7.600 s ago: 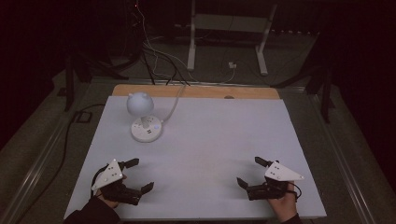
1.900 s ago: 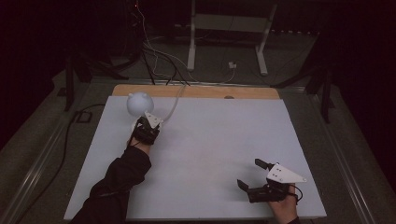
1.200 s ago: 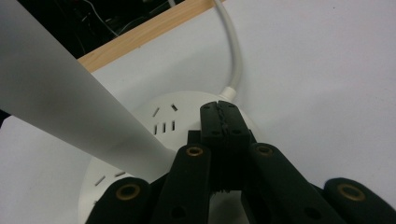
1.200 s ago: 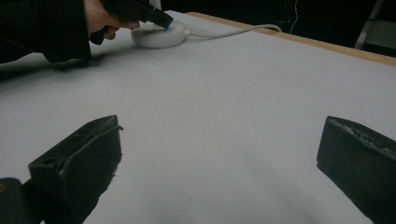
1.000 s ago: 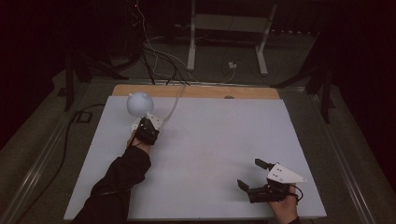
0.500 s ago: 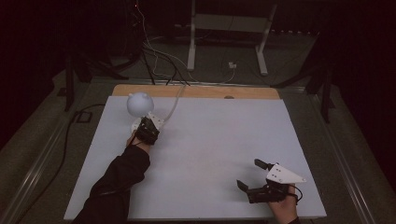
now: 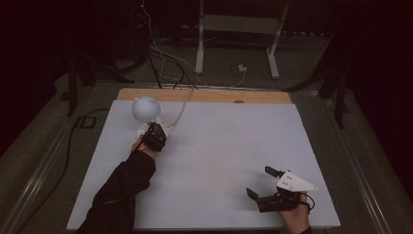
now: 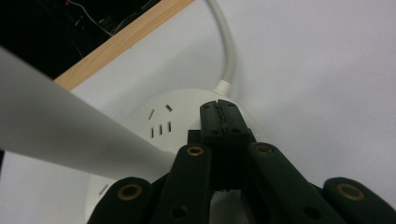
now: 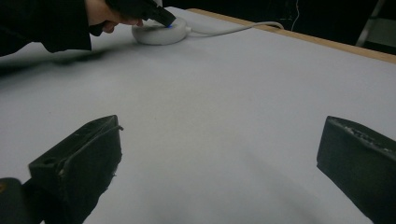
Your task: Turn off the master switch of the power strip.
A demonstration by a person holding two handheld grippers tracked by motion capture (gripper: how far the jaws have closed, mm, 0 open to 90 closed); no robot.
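A white lamp with a round globe head (image 7: 145,108) stands on a round white base (image 7: 166,128) at the table's back left. In the left gripper view the base (image 8: 173,116) shows socket slots, and a pale stem (image 8: 56,135) crosses the left side. My left gripper (image 7: 155,132) is shut, its closed tips (image 8: 219,112) resting on top of the base next to the cable's entry. A small blue light (image 9: 169,26) glows on the base (image 9: 156,35) under those tips. My right gripper (image 7: 260,181) rests open near the front right, with nothing between its jaws (image 9: 219,154).
The white table top (image 7: 219,146) has a wooden strip (image 7: 204,95) along its far edge. A white cable (image 7: 182,105) runs from the base off the back. Behind the table, on the dark floor, stand a metal frame (image 7: 236,29) and loose cables (image 7: 160,53).
Since the earliest frame my left gripper has moved from the front left up to the lamp base and shut. Over the last second nothing has visibly moved. The right gripper has stayed put.
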